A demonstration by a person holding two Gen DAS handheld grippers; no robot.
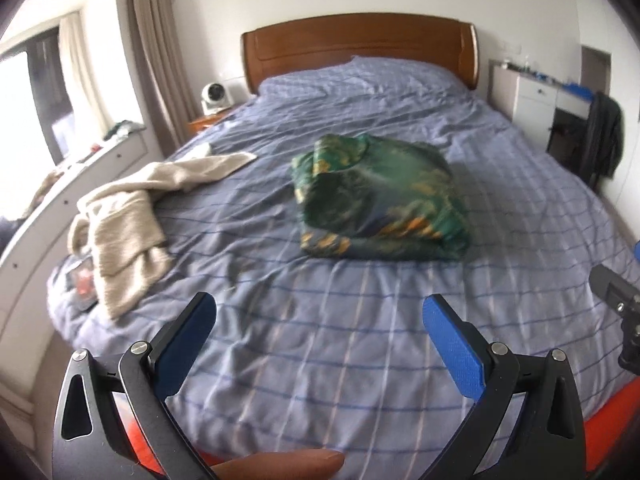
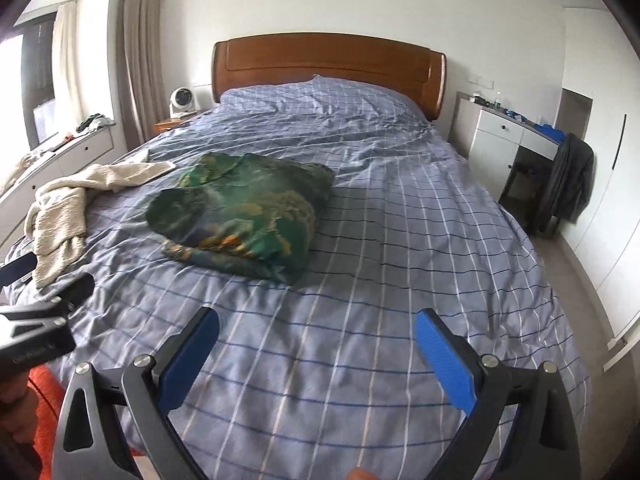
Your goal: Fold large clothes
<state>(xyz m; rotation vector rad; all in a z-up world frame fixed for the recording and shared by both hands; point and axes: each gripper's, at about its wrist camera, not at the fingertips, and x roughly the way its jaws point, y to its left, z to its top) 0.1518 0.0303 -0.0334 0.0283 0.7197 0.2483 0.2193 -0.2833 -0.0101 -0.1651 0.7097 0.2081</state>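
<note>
1. Blue checked bedding [image 1: 320,360] covers the bed [image 2: 420,280] that fills both views, with a brown wooden headboard [image 1: 360,44] against the white wall at the far end.
2. Folded into a thick bundle, the green patterned garment [image 1: 380,200] lies on the bedding near the middle of the bed, well ahead of both sets of my fingers and touching neither.
3. From my left fingers [image 1: 320,344] the bundle sits straight ahead and slightly right; from my right fingers [image 2: 318,352] it sits ahead and to the left [image 2: 244,212].
4. A cream knitted garment [image 1: 128,216] lies crumpled near the bed's left edge, apart from the green bundle.
5. My left fingers are spread wide with nothing between the blue pads [image 1: 452,348], held above the foot of the bed and pointing toward the headboard.
6. My right fingers are likewise spread wide and hold nothing, hovering above the bedding beside the left tool, pointing the same way.
</note>
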